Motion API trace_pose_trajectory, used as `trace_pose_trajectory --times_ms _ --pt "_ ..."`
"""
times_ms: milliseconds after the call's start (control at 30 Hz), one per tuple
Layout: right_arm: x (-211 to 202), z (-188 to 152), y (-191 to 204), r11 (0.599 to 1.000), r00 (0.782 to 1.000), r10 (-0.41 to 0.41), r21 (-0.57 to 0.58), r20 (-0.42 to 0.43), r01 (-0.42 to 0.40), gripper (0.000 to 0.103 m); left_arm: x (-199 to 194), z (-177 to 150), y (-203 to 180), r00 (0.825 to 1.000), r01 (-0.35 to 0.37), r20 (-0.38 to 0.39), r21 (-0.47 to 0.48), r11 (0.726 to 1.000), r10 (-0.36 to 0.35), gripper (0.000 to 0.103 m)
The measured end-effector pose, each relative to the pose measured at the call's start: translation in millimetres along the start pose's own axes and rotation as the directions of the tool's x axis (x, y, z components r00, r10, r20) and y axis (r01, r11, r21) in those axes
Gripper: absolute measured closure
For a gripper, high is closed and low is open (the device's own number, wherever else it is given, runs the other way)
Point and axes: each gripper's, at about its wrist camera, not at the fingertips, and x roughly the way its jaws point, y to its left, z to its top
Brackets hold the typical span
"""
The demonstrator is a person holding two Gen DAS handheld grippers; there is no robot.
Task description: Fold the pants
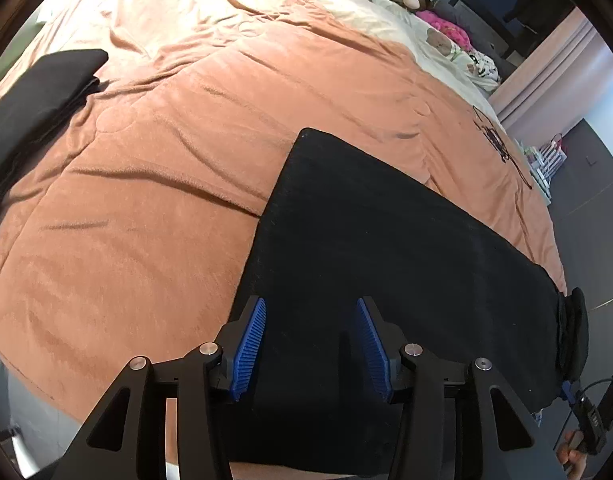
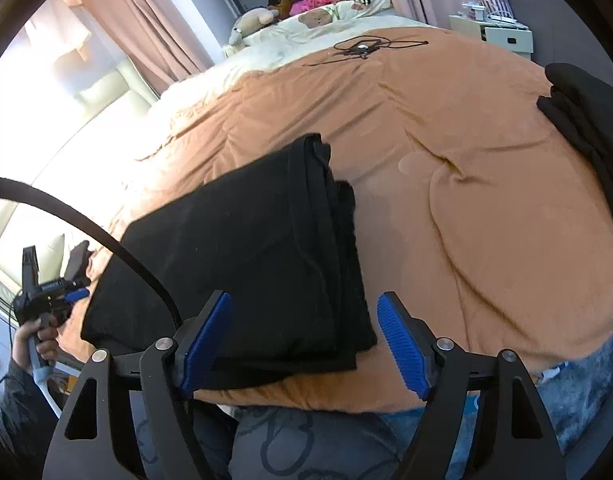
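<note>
While both tools are hanging over the bed with nothing in them, the black soft folded pants [image 1: 386, 264] are lying flat on the big orange fuzzy blanket [image 1: 146, 200], close to the near edge of the bed. The left gripper [image 1: 310, 348] is sitting at 6 o'clock in its own view with its blue ridged pads [image 1: 248, 348] spread wide, and the pants are stretching away from it toward 12 and 3 o'clock. The right gripper [image 2: 306, 344] is also standing wide at 6 o'clock in its view, with the stacked edges of the pants [image 2: 242, 256] lying between its blue pads [image 2: 402, 344] and running up toward 11 o'clock. The folded layers are showing on that side, so the pants look already folded at least once. It seems the next job is one more fold or a little tidy-up. To do it well, each tool should be coming down on a corner of the near end, pinching all the layers together, not just the top one. Then both should be lifting at the same height and moving at the same speed, so the cloth is staying smooth. Another dark pile of cloth [image 1: 38, 92] is resting at 9 o'clock in the left view, well apart. A thin black cord [image 2: 362, 46] is lying far up the bed at 12 o'clock in the right view.
</note>
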Motion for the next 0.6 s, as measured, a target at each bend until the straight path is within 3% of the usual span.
trace_pose_trajectory --times_ms 300,600 --pt "36 39 -49 0.986 0.988 0.156 0.061 -0.019 -0.154 0.028 -9 -10 -2 1.000 -0.013 0.008 -0.023 1.000 0.013 0.053" --pt "102 94 -73 0.963 0.966 0.251 0.119 -0.064 -0.242 0.028 -15 -21 0 0.999 -0.047 0.017 -0.040 0.998 0.047 0.053"
